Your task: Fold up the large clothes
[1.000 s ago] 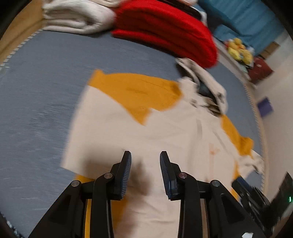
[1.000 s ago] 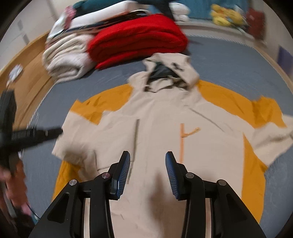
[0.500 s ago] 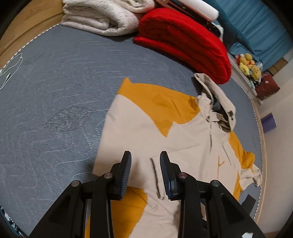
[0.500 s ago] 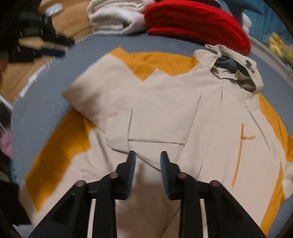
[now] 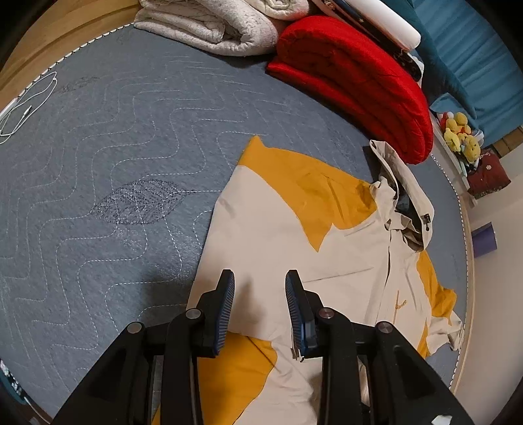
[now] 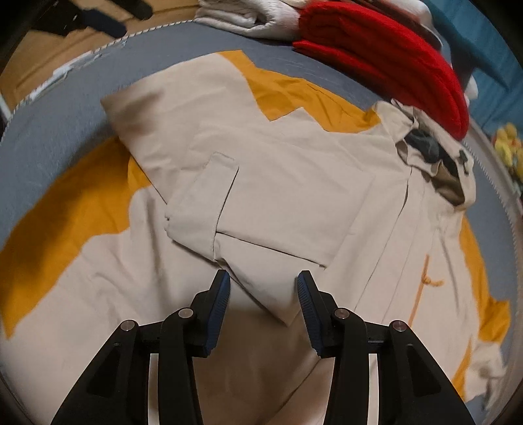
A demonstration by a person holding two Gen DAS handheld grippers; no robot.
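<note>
The left gripper point(image 5: 260, 296) is hovering with jaws apart and empty over the jacket point(image 5: 343, 261), and the right gripper point(image 6: 263, 299) is likewise gaping above the folded-in sleeve point(image 6: 261, 196). The jacket is lying flat on the bed point(image 5: 114, 163), probably so the opposite sleeve can follow.

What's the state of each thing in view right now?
jacket: spread flat on the bed, one sleeve folded across the chest
hood: lying open
left gripper: open, empty, over the jacket
right gripper: open, empty, over the folded sleeve
red blanket: folded
white blanket: folded
white cable: loose, looped
</note>
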